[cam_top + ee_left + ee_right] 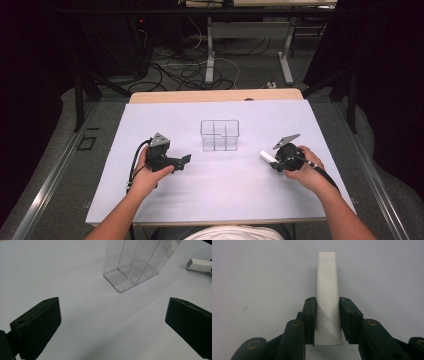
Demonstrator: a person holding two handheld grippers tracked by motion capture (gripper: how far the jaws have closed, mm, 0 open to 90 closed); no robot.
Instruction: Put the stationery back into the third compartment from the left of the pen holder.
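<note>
A clear plastic box with inner dividers (220, 135) stands upright at the middle of the white table; it rises ahead in the left gripper view, clear box (136, 267). My right gripper (327, 302) is shut on a white flat tube (327, 292), its cap end pointing away from the jaws. From above, the right gripper (272, 159) sits right of the box with the white tube (266, 156) sticking out toward the centre. My left gripper (185, 162) lies left of the box, its jaws wide apart with nothing between them. The tube's tip (198, 265) is at the far right of the left gripper view.
A white sheet (220, 180) covers the table, with a wooden strip (215, 96) at its far edge. Beyond the table are desk legs (210, 55) and cables on the floor. Dark curtains flank both sides.
</note>
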